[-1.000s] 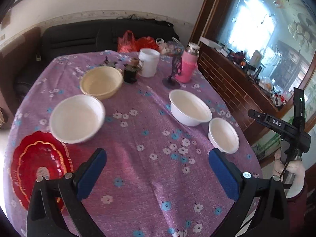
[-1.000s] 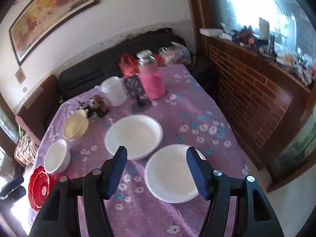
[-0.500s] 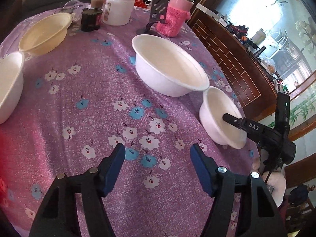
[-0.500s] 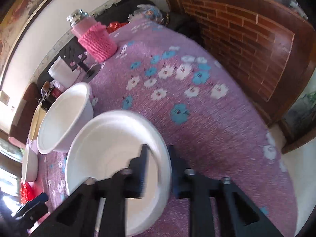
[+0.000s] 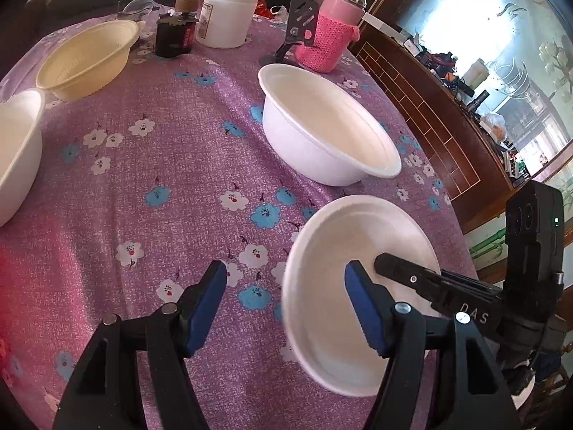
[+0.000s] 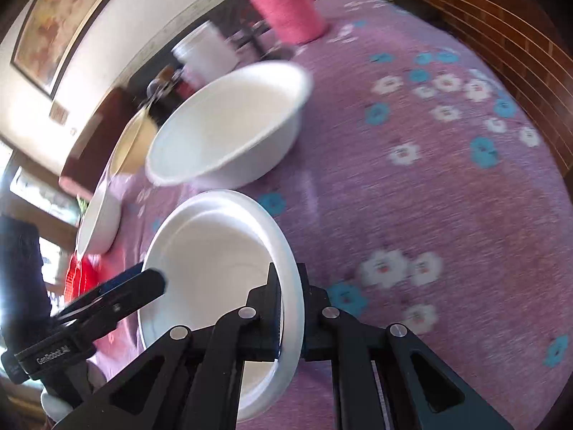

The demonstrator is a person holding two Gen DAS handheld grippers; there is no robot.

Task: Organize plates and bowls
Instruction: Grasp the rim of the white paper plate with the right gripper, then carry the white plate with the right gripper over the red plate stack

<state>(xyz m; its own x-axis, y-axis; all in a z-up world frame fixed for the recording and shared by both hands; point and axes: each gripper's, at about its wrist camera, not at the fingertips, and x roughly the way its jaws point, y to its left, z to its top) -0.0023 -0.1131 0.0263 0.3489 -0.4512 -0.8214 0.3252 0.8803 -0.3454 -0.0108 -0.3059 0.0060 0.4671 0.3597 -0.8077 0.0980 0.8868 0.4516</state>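
Right gripper pinches the near rim of the small white bowl at the table's right edge. Left gripper, fingers spread, straddles its opposite rim, gripping nothing. One-sided rim pinch may slip or tip the bowl.

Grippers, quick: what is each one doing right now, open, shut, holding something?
Left gripper: open, holding nothing; one jaw hangs over the small white bowl.
Right gripper: shut on that bowl's rim.
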